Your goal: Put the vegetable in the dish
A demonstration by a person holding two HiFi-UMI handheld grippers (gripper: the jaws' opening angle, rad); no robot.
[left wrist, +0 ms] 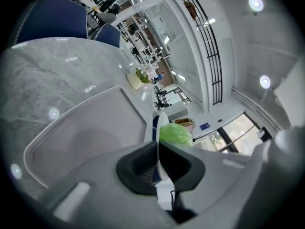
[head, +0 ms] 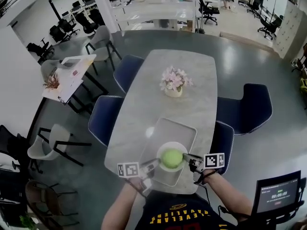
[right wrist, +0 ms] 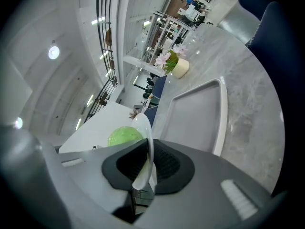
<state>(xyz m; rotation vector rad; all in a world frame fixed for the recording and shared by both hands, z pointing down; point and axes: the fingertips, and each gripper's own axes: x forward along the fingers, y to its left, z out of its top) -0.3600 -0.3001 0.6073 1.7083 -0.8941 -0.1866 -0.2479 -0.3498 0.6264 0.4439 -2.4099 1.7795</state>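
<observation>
A round green vegetable [head: 171, 158] lies in a white dish [head: 171, 145] over the near end of a pale tray [head: 180, 128]. My left gripper [head: 154, 164] is shut on the dish's left rim and my right gripper [head: 188, 158] on its right rim. In the left gripper view the dish's rim [left wrist: 160, 128] runs edge-on between the dark pads of the left gripper [left wrist: 158, 163], with the vegetable [left wrist: 175, 133] just behind. The right gripper view shows the same: rim [right wrist: 146, 132] pinched in the right gripper [right wrist: 148, 163], vegetable [right wrist: 125, 136] to its left.
The tray [left wrist: 86, 132] [right wrist: 195, 113] lies on a long marble table [head: 182, 71]. A pot of pink flowers [head: 173, 83] stands beyond it. Blue chairs [head: 103, 116] [head: 247, 107] flank the table. A small screen [head: 279, 195] stands at the lower right.
</observation>
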